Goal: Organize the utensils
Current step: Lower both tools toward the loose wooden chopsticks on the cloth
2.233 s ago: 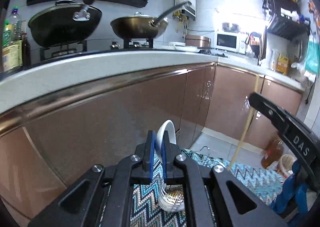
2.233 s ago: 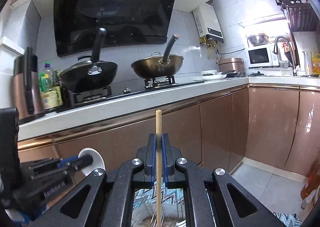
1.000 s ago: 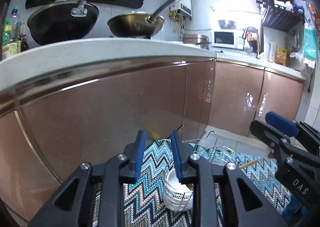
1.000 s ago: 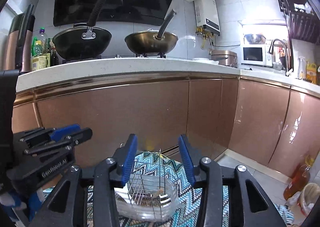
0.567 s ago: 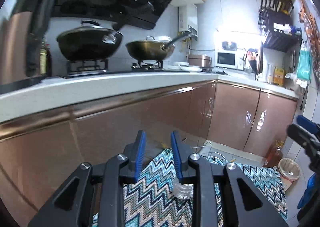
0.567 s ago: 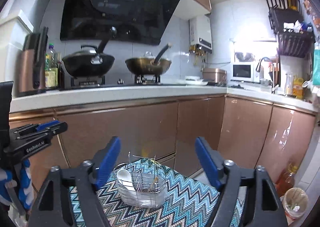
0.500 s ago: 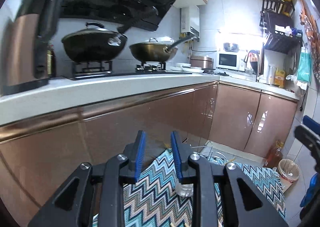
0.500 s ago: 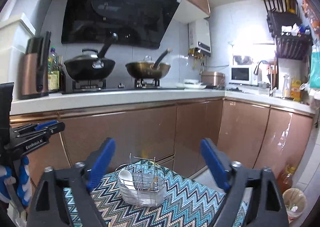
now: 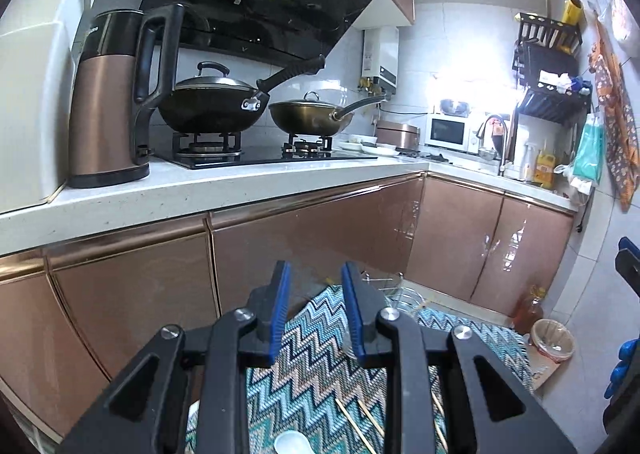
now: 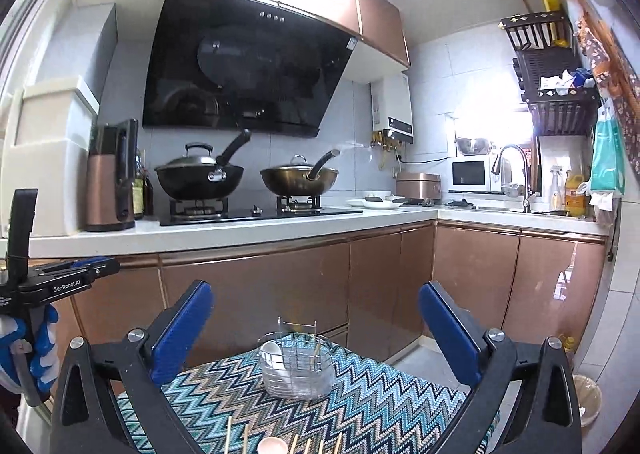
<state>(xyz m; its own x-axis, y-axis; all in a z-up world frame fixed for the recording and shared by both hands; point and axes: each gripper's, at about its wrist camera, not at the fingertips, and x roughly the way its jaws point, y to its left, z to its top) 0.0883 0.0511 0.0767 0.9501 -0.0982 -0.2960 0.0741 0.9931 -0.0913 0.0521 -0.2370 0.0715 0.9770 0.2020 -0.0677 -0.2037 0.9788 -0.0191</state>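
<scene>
Wire metal basket (image 10: 296, 368), woven zigzag cloth (image 10: 360, 414)

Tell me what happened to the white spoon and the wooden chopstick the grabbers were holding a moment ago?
Both were dropped into the wire utensil basket on the zigzag-patterned cloth: the white ceramic spoon and the wooden chopstick stand inside it. The left gripper and right gripper let go and pulled back and up, both empty; the right one's jaws have just been opening wide. The basket and cloth stayed put.
</scene>
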